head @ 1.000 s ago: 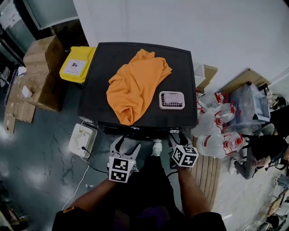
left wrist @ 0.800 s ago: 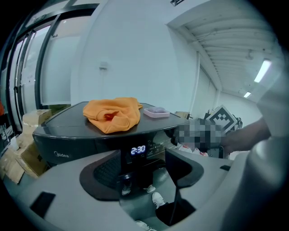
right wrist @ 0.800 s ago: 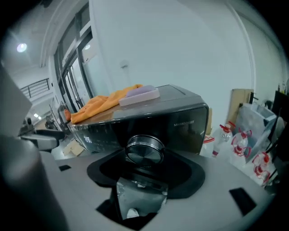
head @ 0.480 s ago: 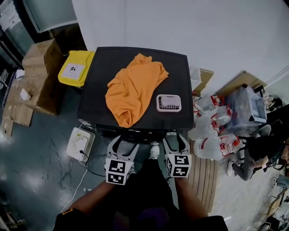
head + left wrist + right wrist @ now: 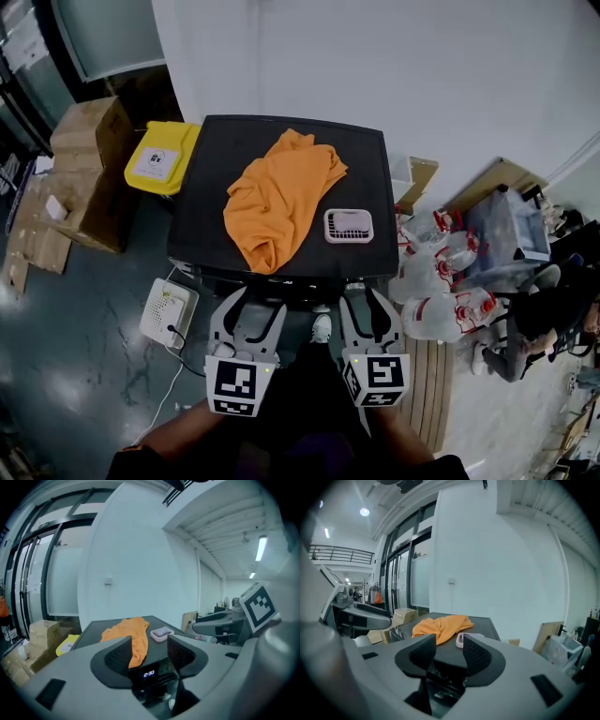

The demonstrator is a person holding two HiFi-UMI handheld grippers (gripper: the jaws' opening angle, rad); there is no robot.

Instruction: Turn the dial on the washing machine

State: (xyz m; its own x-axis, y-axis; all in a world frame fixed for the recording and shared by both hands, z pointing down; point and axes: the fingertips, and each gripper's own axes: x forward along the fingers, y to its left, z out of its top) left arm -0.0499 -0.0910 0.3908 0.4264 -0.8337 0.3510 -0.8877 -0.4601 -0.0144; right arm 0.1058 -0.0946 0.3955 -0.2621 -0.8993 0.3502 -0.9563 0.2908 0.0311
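Observation:
The black-topped washing machine (image 5: 202, 216) stands ahead of me, with an orange cloth (image 5: 277, 192) and a small pink-white basket (image 5: 349, 225) on its lid. Its front panel shows a lit display (image 5: 149, 673) in the left gripper view; I cannot pick out the dial. My left gripper (image 5: 253, 305) and right gripper (image 5: 366, 302) hang side by side just short of the machine's front edge. Both are closing, the right one further in, with nothing between the jaws. The left gripper (image 5: 149, 651) frames the display, and the right gripper (image 5: 449, 651) frames the machine's front.
A yellow bin (image 5: 161, 157) and cardboard boxes (image 5: 84, 169) sit left of the machine. A white box with a cable (image 5: 170, 313) lies on the floor at the front left. Plastic bags and bottles (image 5: 441, 272), a wooden pallet (image 5: 427, 375) and a seated person (image 5: 553, 314) crowd the right.
Both grippers have drawn back from the machine's front toward me. The right gripper's jaws stand narrower than before.

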